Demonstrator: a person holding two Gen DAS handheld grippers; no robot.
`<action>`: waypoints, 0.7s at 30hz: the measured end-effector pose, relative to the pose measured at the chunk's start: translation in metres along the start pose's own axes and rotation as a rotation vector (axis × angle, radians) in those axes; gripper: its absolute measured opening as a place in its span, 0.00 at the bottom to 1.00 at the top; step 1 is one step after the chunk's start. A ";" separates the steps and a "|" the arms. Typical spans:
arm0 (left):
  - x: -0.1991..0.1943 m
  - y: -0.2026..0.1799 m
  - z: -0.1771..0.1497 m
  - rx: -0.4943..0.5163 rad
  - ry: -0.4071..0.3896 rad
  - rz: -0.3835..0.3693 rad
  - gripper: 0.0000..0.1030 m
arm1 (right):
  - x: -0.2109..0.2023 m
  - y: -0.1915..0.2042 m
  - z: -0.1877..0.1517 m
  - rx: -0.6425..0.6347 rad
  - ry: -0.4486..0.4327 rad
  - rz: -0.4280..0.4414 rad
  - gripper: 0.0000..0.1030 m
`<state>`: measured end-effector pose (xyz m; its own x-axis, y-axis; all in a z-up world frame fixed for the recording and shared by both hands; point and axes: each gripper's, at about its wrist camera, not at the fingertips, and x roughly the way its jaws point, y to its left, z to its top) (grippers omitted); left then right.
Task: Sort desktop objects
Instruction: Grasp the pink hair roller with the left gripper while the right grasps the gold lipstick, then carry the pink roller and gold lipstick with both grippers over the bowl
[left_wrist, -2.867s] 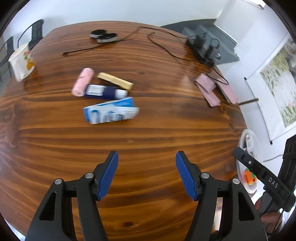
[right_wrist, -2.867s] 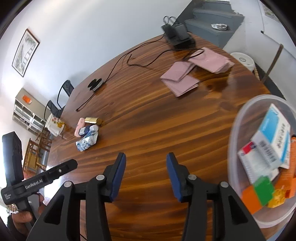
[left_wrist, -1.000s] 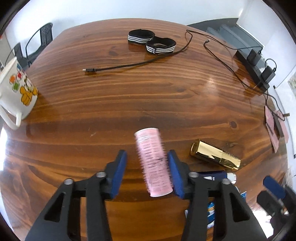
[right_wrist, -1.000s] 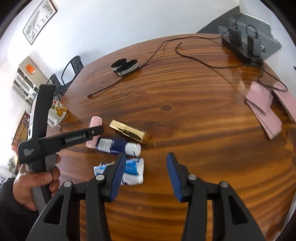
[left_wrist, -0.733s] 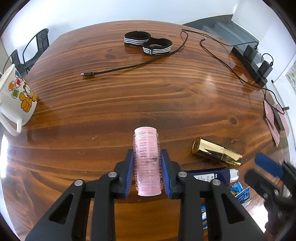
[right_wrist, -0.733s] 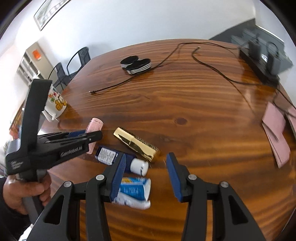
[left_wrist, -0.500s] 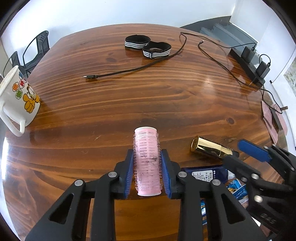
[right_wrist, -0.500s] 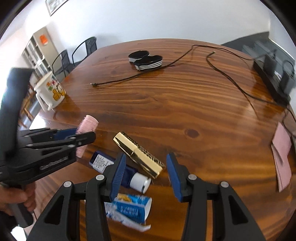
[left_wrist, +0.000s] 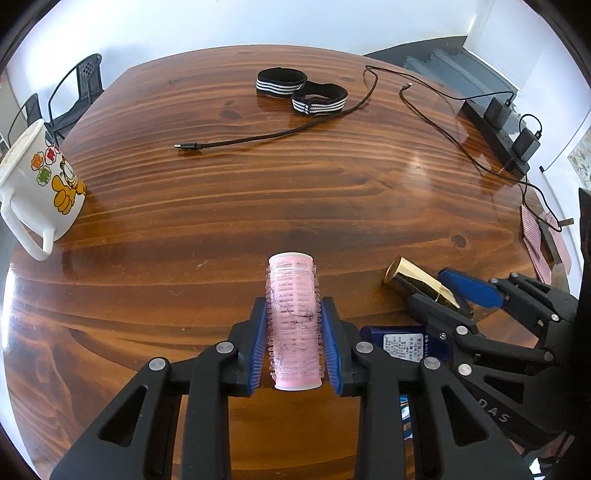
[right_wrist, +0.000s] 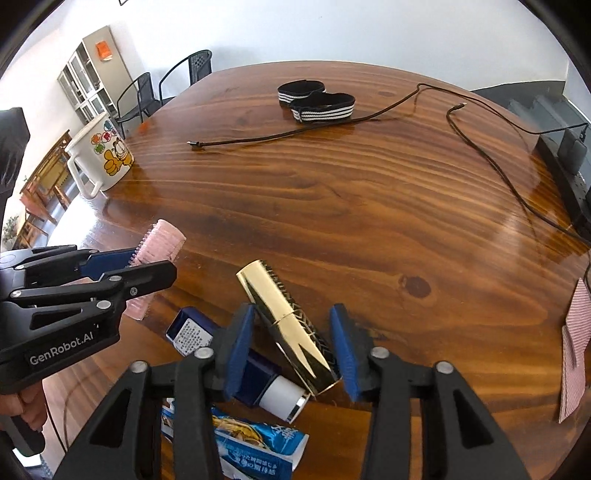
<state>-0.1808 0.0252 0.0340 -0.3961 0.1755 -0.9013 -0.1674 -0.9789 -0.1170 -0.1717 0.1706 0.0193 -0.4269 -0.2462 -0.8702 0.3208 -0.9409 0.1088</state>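
The pink hair roller (left_wrist: 293, 325) sits lengthwise between the jaws of the left gripper (left_wrist: 293, 345), whose blue pads press on its bristled sides, at the near edge of the table (left_wrist: 295, 192); whether its underside rests on the wood cannot be told. Just to its right lies the gold tube (right_wrist: 286, 325), slanted between the jaws of the right gripper (right_wrist: 291, 350), which are closing around it at a narrow gap, the left pad at its side and the right pad a little apart. Touching the tube's near end is a dark blue bottle with a white cap (right_wrist: 258, 376), and nearer the table's edge lies a crumpled blue packet (right_wrist: 255, 450). The likely trouble is the tube's slant: jaws closing on a smooth, shiny cylinder lying askew could pinch one end, so that it twists or squirts out, and the left pad could snag the blue bottle and drag it along. The roller's soft bristles may give, letting it slide or tilt if lifted sharply. The two grippers stand close together, so a careless lift could knock one against the other. The only container in view is the white cartoon mug (left_wrist: 37, 188) at the table's left edge, and its inside cannot be seen. Farther off lie two striped black bands (left_wrist: 303, 90), a loose black cable (left_wrist: 273, 134) and pink cloths (right_wrist: 574, 350) at the right edge
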 end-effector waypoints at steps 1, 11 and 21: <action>-0.001 0.000 0.000 0.001 0.000 -0.002 0.30 | 0.000 0.002 -0.001 -0.008 -0.002 -0.009 0.36; -0.018 -0.011 -0.009 0.011 -0.007 -0.011 0.30 | -0.016 -0.014 -0.018 0.103 -0.012 0.026 0.25; -0.047 -0.048 -0.030 0.054 -0.025 -0.019 0.30 | -0.068 -0.040 -0.057 0.241 -0.068 0.049 0.25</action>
<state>-0.1272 0.0605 0.0691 -0.4146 0.1968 -0.8885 -0.2233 -0.9685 -0.1102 -0.1075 0.2380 0.0467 -0.4746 -0.3001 -0.8274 0.1348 -0.9538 0.2686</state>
